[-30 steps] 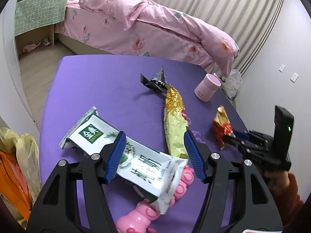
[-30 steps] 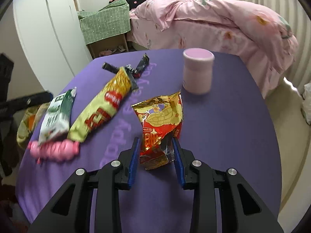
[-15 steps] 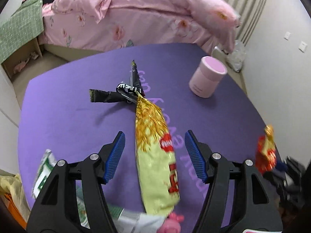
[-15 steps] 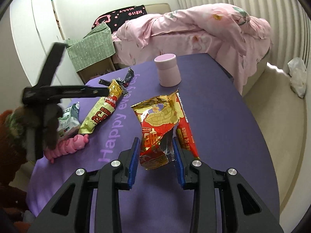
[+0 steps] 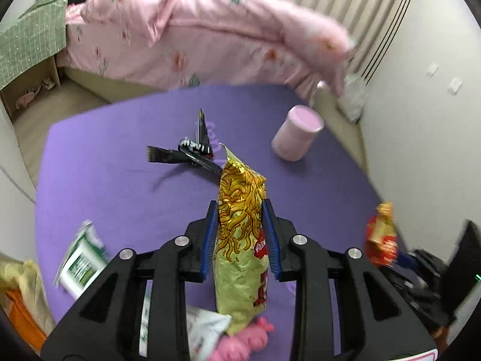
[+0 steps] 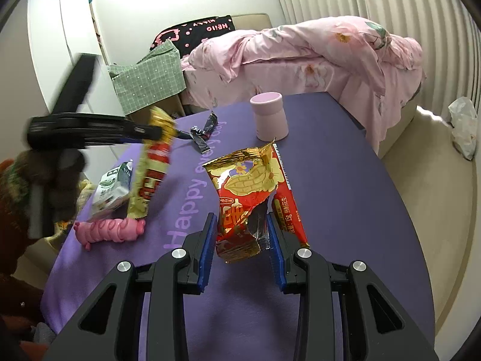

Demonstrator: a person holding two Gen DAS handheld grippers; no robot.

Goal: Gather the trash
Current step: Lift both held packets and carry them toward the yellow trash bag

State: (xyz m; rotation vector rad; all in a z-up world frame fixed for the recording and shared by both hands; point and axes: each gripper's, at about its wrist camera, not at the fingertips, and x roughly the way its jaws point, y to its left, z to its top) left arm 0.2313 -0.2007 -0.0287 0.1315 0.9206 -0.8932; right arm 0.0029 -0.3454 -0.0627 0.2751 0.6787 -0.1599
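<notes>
A long yellow-and-gold foil noodle-snack wrapper (image 5: 240, 240) with red lettering stands up between the blue pads of the left gripper (image 5: 240, 234), whose jaws have just been closing and now press on both of its sides. In the right wrist view it hangs tilted from that gripper, lifted above the purple tablecloth (image 6: 345, 180), with its lower end near the pink ridged pig-shaped toy (image 6: 109, 230). A crumpled red-and-gold foil peanut packet (image 6: 249, 198) is pinched upright in the right gripper (image 6: 242, 240), clear of the cloth; a narrow red wrapper strip (image 6: 288, 198) lies flat just behind it.

A hand in a dark fuzzy sleeve (image 6: 45, 180) holds the left gripper, pointing steeply downward, at the table's left side. The right gripper also slopes downward.

Still on the cloth lie a white-and-green flat packet (image 5: 82, 260) close to the left edge and a twisted black foil wrapper (image 5: 192, 153) near the middle. A pale pink cylindrical cup (image 5: 296, 138) stands towards the far right. The near right part of the cloth is bare. A bed with a pink floral quilt (image 6: 315, 57) stands just beyond the far edge.
</notes>
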